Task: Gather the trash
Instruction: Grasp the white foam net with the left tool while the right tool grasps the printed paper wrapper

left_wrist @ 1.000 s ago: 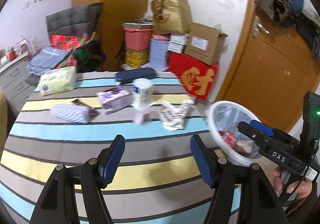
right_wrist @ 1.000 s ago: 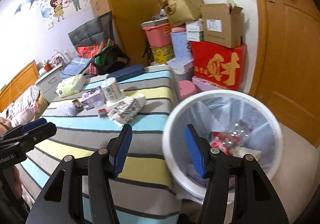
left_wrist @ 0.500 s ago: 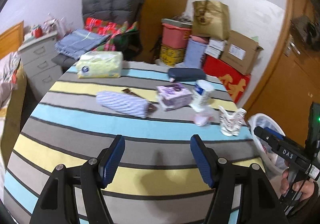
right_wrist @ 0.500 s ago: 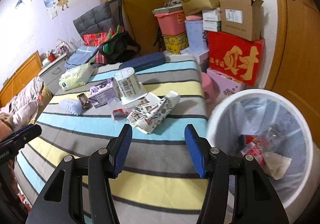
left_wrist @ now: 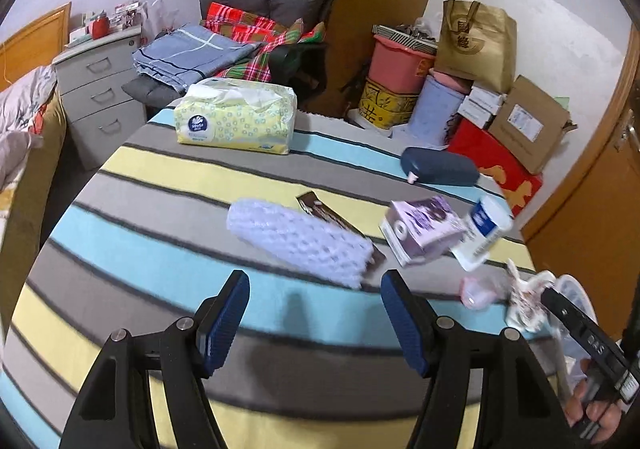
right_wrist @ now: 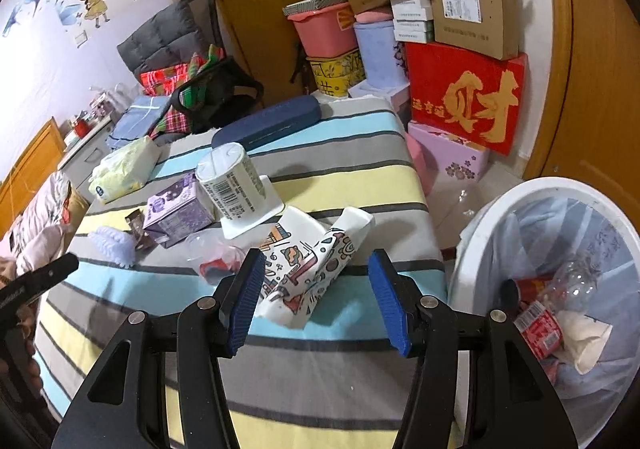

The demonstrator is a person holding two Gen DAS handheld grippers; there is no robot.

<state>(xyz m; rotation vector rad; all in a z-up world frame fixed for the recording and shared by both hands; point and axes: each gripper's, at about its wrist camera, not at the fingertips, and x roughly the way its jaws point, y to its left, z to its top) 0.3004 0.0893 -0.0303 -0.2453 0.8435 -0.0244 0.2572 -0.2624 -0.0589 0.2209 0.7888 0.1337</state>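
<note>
Trash lies on the striped table [right_wrist: 328, 185]: a crumpled patterned paper cup [right_wrist: 312, 261], an upturned white tub [right_wrist: 236, 185], a purple carton [right_wrist: 176, 209], a clear lid with red inside [right_wrist: 216, 257], a brown wrapper [left_wrist: 324, 211]. My right gripper [right_wrist: 318, 301] is open, its jaws on either side of the paper cup's near end, not touching. My left gripper [left_wrist: 316, 317] is open and empty, just short of a lilac knitted pouch [left_wrist: 300, 239]. The white bin [right_wrist: 560, 289] at the right holds a bottle and wrappers.
A yellow tissue pack [left_wrist: 236, 119] and a dark blue case [left_wrist: 440, 167] lie at the table's far side. Stacked boxes [right_wrist: 464, 101] and a pink tub [right_wrist: 324, 29] stand behind the table. A grey drawer unit [left_wrist: 100, 93] is at left.
My left gripper has swung left, from the bin side toward the lilac pouch. My right gripper has moved left off the bin and closed in on the patterned paper cup. Both stayed open.
</note>
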